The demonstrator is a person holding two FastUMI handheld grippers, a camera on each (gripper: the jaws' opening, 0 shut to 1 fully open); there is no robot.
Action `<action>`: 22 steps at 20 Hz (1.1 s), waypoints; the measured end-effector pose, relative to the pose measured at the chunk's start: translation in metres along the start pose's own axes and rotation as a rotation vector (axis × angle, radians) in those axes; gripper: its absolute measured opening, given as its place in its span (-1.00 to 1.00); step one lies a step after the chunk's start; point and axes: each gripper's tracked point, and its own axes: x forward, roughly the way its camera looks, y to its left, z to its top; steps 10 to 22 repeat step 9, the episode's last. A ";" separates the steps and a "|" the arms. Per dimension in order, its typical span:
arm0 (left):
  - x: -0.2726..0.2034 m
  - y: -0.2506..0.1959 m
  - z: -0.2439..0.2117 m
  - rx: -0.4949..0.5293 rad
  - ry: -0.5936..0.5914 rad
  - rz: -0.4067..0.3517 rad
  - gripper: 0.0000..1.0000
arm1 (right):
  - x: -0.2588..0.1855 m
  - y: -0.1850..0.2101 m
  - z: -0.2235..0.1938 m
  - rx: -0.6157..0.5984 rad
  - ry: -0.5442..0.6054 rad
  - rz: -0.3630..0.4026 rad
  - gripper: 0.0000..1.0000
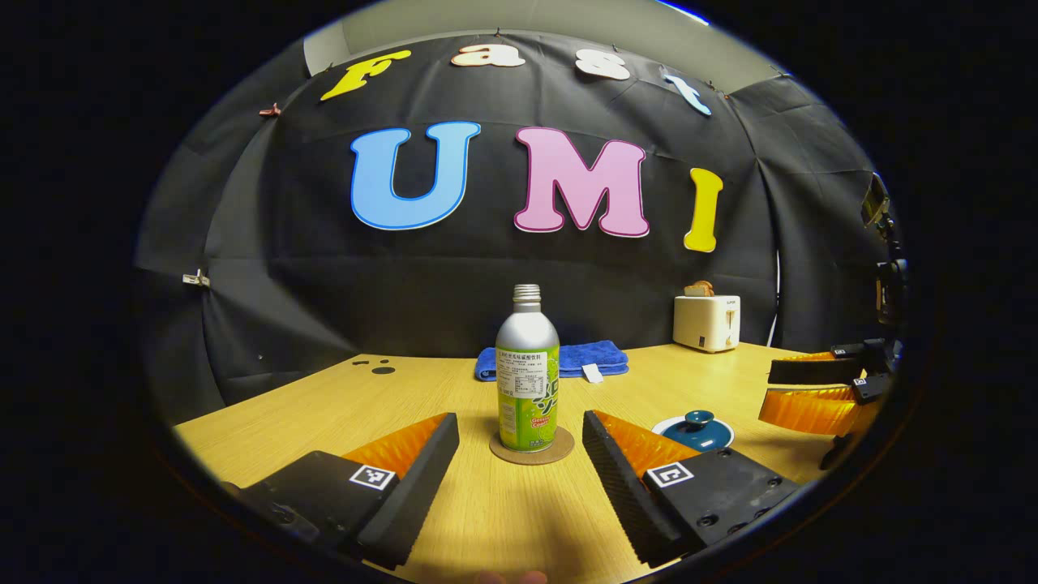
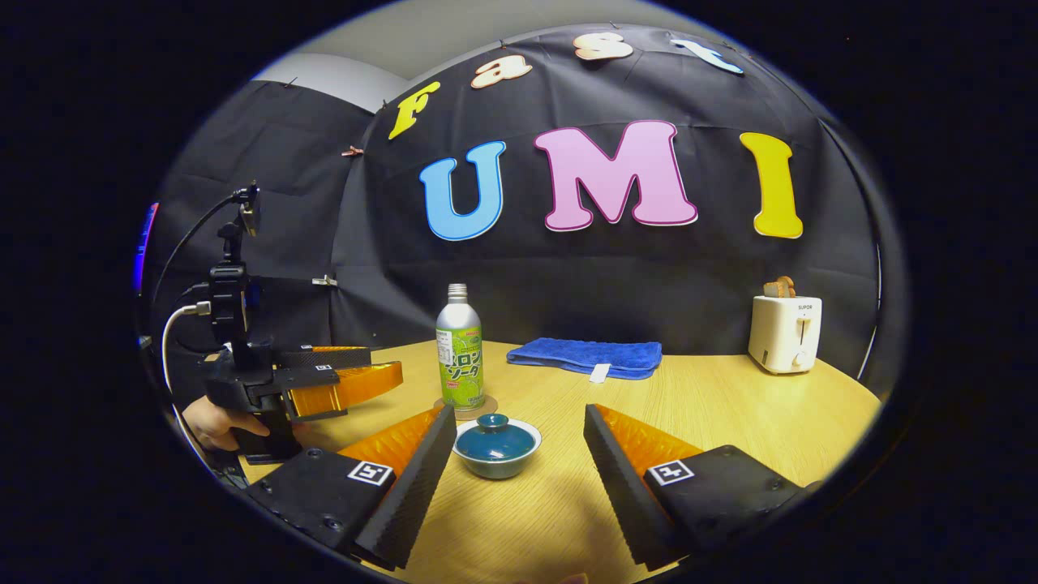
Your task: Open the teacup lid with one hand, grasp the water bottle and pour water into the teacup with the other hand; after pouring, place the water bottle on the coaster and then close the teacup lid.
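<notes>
My right claw [image 2: 519, 462] gapes open with the lidded teacup [image 2: 496, 445] straight ahead, just before the upright bottle [image 2: 460, 349].

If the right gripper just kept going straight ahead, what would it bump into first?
Most likely the teacup, lid on, sitting between the open right gripper fingers just ahead. The bottle stands farther back, slightly left.

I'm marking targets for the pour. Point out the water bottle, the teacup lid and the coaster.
water bottle [image 1: 527, 381]: left gripper view, label.
teacup lid [image 2: 495, 438]: right gripper view, dome.
coaster [image 1: 559, 448]: left gripper view, right rim.
</notes>
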 end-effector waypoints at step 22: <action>0.000 0.000 0.000 0.000 0.000 0.000 0.94 | 0.000 -0.001 0.000 -0.001 -0.001 -0.008 0.96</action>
